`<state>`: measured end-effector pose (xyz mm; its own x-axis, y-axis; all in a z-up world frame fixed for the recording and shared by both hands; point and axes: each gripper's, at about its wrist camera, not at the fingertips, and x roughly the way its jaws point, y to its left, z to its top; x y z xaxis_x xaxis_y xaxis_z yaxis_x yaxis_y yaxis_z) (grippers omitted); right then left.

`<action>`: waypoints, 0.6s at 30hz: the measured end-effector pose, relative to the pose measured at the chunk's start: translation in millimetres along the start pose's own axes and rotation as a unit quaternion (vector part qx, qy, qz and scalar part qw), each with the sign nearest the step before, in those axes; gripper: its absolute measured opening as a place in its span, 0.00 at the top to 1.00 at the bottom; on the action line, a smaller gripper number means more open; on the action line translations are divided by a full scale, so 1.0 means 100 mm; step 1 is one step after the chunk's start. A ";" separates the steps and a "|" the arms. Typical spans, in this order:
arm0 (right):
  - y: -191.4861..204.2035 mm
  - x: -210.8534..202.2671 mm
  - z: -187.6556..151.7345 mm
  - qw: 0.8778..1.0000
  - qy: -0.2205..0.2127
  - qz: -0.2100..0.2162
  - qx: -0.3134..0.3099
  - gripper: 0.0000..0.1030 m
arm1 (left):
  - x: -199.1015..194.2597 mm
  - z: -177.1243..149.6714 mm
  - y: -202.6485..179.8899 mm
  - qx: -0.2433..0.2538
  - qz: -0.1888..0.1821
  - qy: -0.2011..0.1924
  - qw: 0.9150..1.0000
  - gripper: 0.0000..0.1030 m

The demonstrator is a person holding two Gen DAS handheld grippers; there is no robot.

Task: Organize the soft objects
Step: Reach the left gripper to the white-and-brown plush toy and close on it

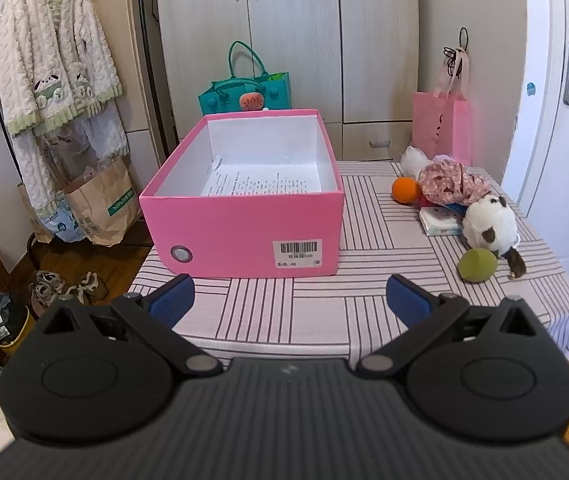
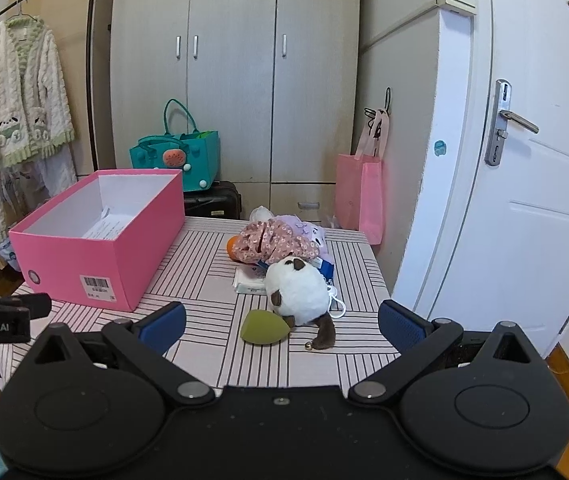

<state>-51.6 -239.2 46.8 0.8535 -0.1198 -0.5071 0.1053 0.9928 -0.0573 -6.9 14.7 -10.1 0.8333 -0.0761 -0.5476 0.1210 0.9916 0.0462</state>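
Observation:
An open pink box point(image 1: 240, 224) point(image 2: 96, 248) sits on the left of the striped table, holding only a printed sheet. To its right lies a pile: a white and brown plush point(image 1: 490, 224) point(image 2: 298, 292), a green egg-shaped sponge point(image 1: 477, 266) point(image 2: 263, 327), an orange ball point(image 1: 405, 190) point(image 2: 231, 248), a floral fabric piece point(image 1: 450, 182) point(image 2: 274, 242) and a tissue pack point(image 1: 440, 220) point(image 2: 249, 282). My left gripper point(image 1: 289, 300) is open in front of the box. My right gripper point(image 2: 282, 326) is open, close before the sponge and plush.
The table point(image 1: 364, 308) point(image 2: 204, 280) has a striped cloth and ends near a white door point(image 2: 524, 200). A pink bag point(image 1: 440, 128) hangs at the wardrobe. A teal bag point(image 2: 180, 156), a clothes rack point(image 1: 48, 80) and paper bags stand at the left.

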 end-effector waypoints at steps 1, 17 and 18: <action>-0.02 0.01 0.01 1.000 0.000 0.005 0.001 0.00 | 0.01 0.01 0.01 -0.003 0.001 -0.004 1.000 0.00; -0.35 0.85 -0.11 0.997 -0.001 0.072 0.000 0.01 | 0.53 0.36 -0.40 0.042 -0.083 -0.027 0.995 0.00; -0.39 0.91 -0.12 0.997 -0.004 0.081 0.010 0.01 | 0.58 0.35 -0.47 0.054 -0.085 -0.030 0.995 0.00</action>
<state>16.0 -289.1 -7.9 0.8643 0.0412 -0.5014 -0.0233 0.9989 0.0418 54.6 -40.4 -14.7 0.8265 -0.2504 -0.5041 0.3164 0.9474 0.0482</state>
